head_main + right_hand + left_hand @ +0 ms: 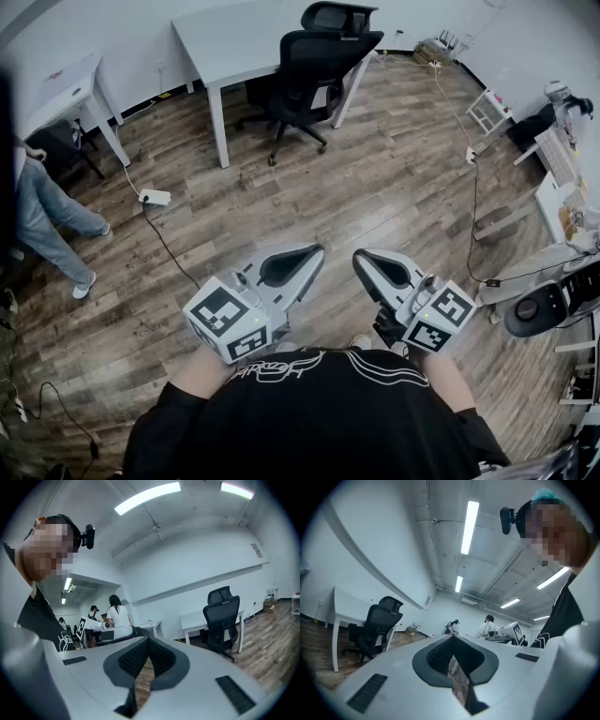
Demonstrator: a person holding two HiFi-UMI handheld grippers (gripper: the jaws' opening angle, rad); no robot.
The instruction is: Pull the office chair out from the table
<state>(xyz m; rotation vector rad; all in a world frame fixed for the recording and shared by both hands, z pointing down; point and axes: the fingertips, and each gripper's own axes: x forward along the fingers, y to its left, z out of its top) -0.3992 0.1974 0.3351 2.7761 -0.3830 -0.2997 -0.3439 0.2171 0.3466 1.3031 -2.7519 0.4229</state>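
Observation:
A black office chair (pixel 309 66) stands tucked against the near side of a white table (pixel 234 37) at the far end of the room. It also shows in the left gripper view as the chair (pixel 375 625) beside the table (pixel 344 613), and in the right gripper view as the chair (pixel 222 616) by the table (pixel 194 618). My left gripper (pixel 314 255) and right gripper (pixel 361 260) are held side by side close to my chest, far from the chair. Both are shut with nothing between the jaws (pixel 452 637) (pixel 149 640).
A second black chair (pixel 337 14) sits behind the table. A smaller white table (pixel 66 89) and a person in jeans (pixel 47 220) are at the left. A power strip (pixel 155 197) and cables (pixel 473 187) lie on the wooden floor; white racks (pixel 562 159) line the right.

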